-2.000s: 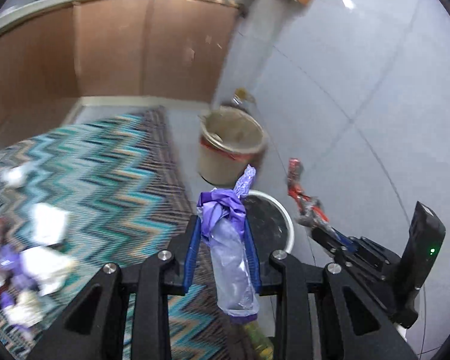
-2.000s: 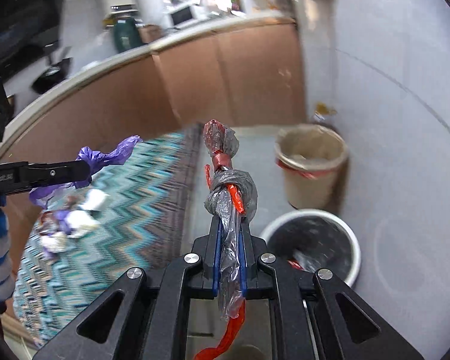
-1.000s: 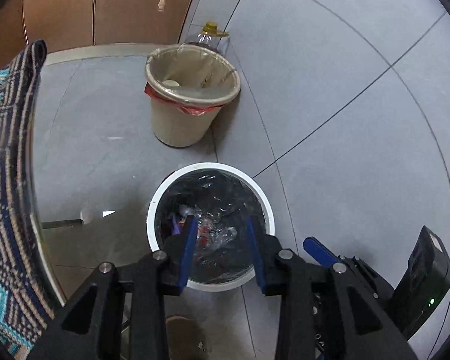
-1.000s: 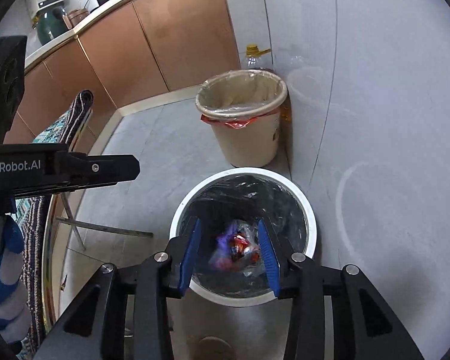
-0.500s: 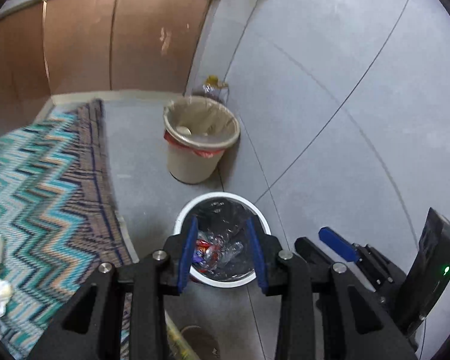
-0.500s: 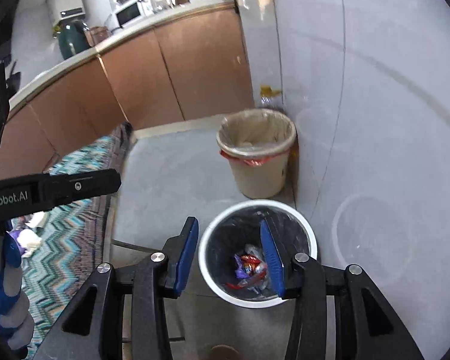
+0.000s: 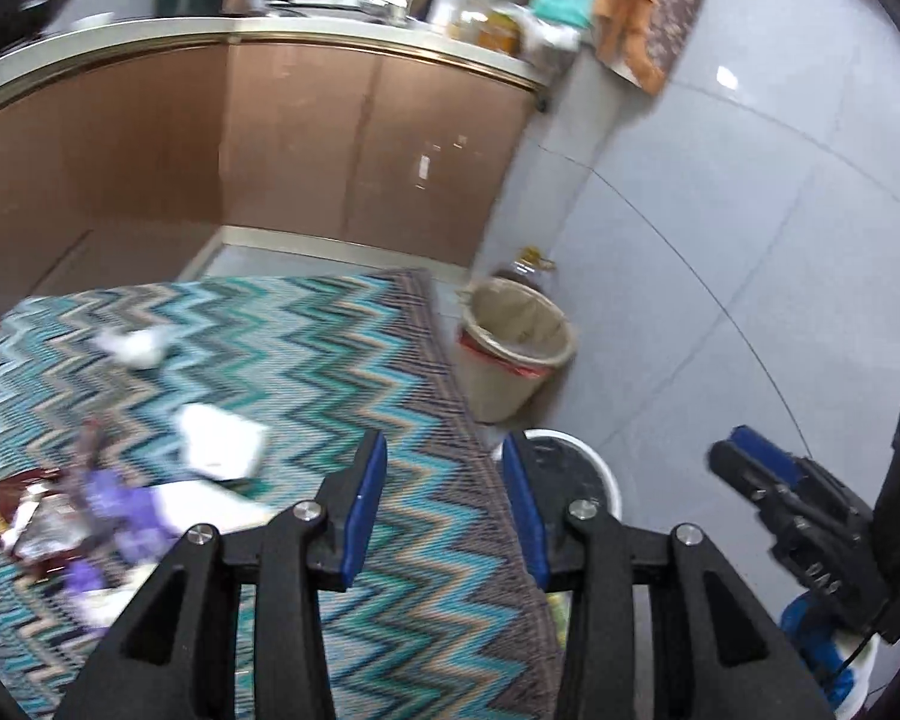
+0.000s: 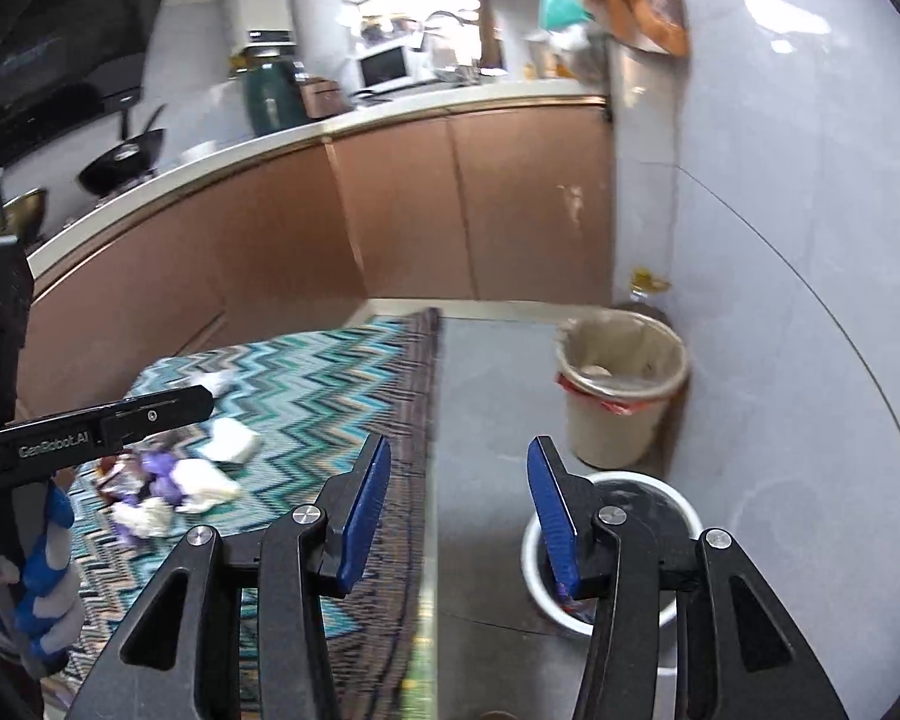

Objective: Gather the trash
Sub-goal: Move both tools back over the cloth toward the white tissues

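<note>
My left gripper is open and empty above the right edge of a zigzag-patterned table cloth. My right gripper is open and empty, over the table edge and the floor. Trash lies on the cloth at the left: purple wrappers, white crumpled paper and another white scrap. The same pile shows in the right wrist view. A white-rimmed bin with a black liner stands on the floor below the table edge, also in the left wrist view.
A beige bin with a red-edged liner stands by the grey tiled wall, an oil bottle behind it. Brown kitchen cabinets run along the back. The right gripper's body shows in the left wrist view.
Both grippers dropped their plastic wrappers into the black-lined bin, opened, and have swung back up and left toward the table with the trash pile.
</note>
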